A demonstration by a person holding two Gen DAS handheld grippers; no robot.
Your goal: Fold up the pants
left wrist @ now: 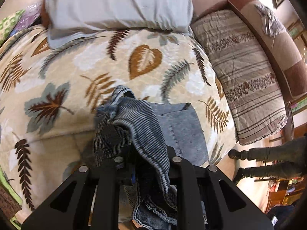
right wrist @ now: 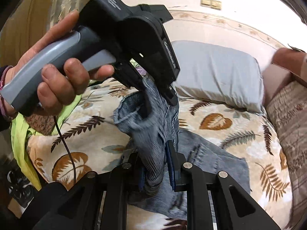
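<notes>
The pants are blue-grey striped denim [left wrist: 145,126], bunched and lifted above a bed with a leaf-print blanket [left wrist: 76,72]. In the left wrist view my left gripper [left wrist: 147,163] is shut on a fold of the pants, which drapes over and hides the fingertips. In the right wrist view my right gripper [right wrist: 155,164] is shut on the pants [right wrist: 151,134], with blue pads [right wrist: 170,163] pressing the cloth. The left gripper [right wrist: 155,94], held by a hand [right wrist: 53,72], clamps the same bunch just above. The rest of the pants lies on the blanket [right wrist: 220,159].
A grey pillow [left wrist: 119,3] lies at the head of the bed, also in the right wrist view [right wrist: 216,74]. A striped folded quilt [left wrist: 243,72] lies along the right side. A dark wooden chair [left wrist: 268,161] stands beside the bed. Lime-green cloth [right wrist: 21,138] lies at the left.
</notes>
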